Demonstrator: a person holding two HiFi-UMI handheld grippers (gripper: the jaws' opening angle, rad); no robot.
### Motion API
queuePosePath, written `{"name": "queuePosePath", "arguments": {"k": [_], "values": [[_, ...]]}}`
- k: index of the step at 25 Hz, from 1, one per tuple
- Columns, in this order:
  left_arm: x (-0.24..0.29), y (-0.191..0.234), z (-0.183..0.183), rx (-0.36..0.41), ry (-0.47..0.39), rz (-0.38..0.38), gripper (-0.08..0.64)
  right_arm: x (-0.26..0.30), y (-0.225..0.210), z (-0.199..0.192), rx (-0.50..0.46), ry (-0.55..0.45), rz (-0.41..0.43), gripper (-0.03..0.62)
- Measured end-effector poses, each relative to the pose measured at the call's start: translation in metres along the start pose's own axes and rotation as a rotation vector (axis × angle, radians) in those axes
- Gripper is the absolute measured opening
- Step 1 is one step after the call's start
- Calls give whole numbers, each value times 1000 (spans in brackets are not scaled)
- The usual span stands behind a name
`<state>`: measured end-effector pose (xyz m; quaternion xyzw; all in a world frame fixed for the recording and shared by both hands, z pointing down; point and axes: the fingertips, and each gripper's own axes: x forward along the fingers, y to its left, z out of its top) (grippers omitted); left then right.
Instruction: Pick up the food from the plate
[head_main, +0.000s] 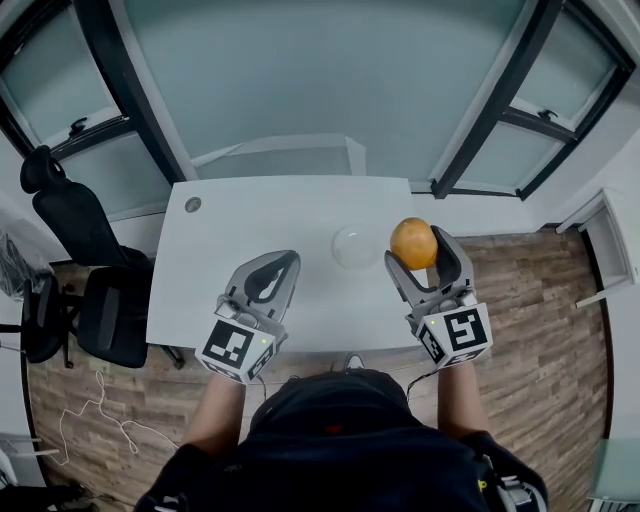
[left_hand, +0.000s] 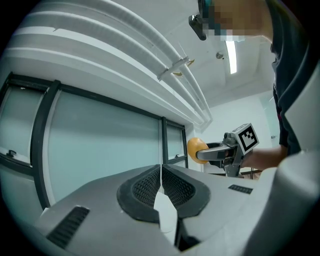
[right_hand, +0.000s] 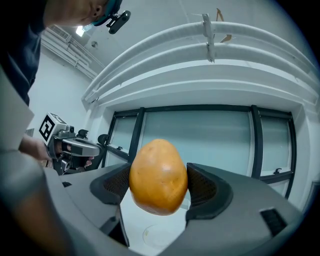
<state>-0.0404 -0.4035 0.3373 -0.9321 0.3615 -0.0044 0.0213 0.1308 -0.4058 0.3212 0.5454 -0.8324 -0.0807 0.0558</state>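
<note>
An orange-brown, egg-shaped potato (head_main: 412, 240) sits clamped between the jaws of my right gripper (head_main: 418, 250), lifted above the white table (head_main: 270, 215). In the right gripper view the potato (right_hand: 158, 176) fills the gap between both pads, and the pale round plate (right_hand: 154, 233) lies on the table below it. In the head view that plate (head_main: 353, 247) appears bare, just left of the right gripper. My left gripper (head_main: 278, 266) hovers over the table's front left part, jaws pressed together and holding nothing (left_hand: 161, 176). From the left gripper view the potato (left_hand: 195, 148) shows at the right.
Two black office chairs (head_main: 90, 290) stand left of the table. A small round grommet (head_main: 193, 204) sits in the table's far left corner. Glass panels with dark frames (head_main: 480, 130) run behind the table; wooden floor (head_main: 540, 300) lies to the right.
</note>
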Motion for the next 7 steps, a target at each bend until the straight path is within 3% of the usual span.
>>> {"name": "queuePosePath", "arguments": {"k": [7], "values": [[1,-10,1,8,4,7,29,-5,-9,0,-20,-3,5,366]]}}
